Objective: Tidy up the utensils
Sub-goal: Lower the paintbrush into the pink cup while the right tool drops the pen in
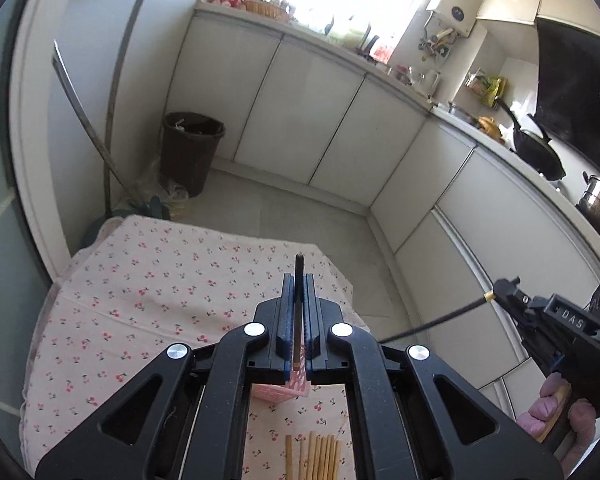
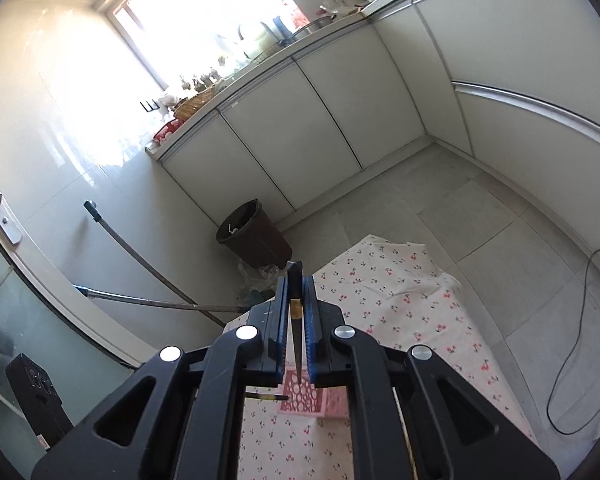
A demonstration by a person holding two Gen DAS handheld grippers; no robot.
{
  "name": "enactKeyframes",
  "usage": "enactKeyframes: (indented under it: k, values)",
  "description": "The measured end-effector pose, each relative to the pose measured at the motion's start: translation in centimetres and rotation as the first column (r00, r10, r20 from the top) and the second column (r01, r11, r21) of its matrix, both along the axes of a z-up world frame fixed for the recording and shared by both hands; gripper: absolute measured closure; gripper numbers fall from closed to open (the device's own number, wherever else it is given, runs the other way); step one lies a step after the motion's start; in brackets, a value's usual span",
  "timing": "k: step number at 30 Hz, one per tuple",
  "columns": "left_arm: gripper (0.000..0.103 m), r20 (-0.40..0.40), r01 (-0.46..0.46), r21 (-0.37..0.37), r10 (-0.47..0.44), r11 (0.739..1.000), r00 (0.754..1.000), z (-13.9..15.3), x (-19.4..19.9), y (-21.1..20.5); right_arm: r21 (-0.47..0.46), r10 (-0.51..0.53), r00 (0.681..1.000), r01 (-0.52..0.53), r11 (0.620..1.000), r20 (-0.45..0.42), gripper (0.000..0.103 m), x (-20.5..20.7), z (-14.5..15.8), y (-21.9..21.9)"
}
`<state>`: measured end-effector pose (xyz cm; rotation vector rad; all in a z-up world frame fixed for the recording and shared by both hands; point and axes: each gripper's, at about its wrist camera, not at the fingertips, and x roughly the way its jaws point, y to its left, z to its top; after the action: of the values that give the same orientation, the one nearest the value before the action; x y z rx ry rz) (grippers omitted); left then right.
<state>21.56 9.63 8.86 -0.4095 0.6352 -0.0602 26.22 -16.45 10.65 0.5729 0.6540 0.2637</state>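
Left wrist view: left gripper [image 1: 299, 312] has its blue-padded jaws clamped on a dark slender chopstick [image 1: 299, 280], tip poking out past the pads, pale end below.
Right wrist view: right gripper [image 2: 296, 312] is pinched on a second dark chopstick with a gold band [image 2: 295, 306], its point hanging down between the pads.
Across the frames: the right tool also shows at the edge of the left view, its stick jutting out sideways in the air.
Holder: pink perforated plastic utensil holder [image 2: 312, 398] lies on the cherry-print tablecloth [image 2: 400, 300], right beneath both grippers; in the left view only its top peeks out [image 1: 298, 384].
Remaining utensils: a row of light wooden chopsticks [image 1: 314, 456] waits on the cloth just below the left tool; another dark stick [image 2: 266, 397] lies just beside the holder, and I cannot tell if it touches.
Step in hand: looks like both sticks are lifted and bound for the holder, none visibly inside yet.
How to do it well: bring one stick at a time over the opening, tip it point-down so it lines up with the mouth, and lower before letting go.
Watch out: thin sticks can swivel in the pads, and two tools above one small holder may clash, so stagger them.
Release: open only once the tip is well inside.
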Motion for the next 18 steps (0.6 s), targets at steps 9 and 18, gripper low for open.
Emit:
enactKeyframes:
  k: [9, 18]
  values:
    - [0.083, -0.114, -0.051, -0.089, 0.041, 0.995, 0.993, -4.8, 2.2, 2.1, -0.022, 0.041, 0.997, -0.043, 0.999, -0.072, 0.089, 2.9, -4.4, 3.3]
    - [0.063, -0.070, -0.073, -0.070, 0.068, 0.995, 0.995, -3.3, -2.6, 2.3, -0.101, 0.030, 0.996, -0.039, 0.994, -0.089, 0.062, -2.0, -4.9, 2.3]
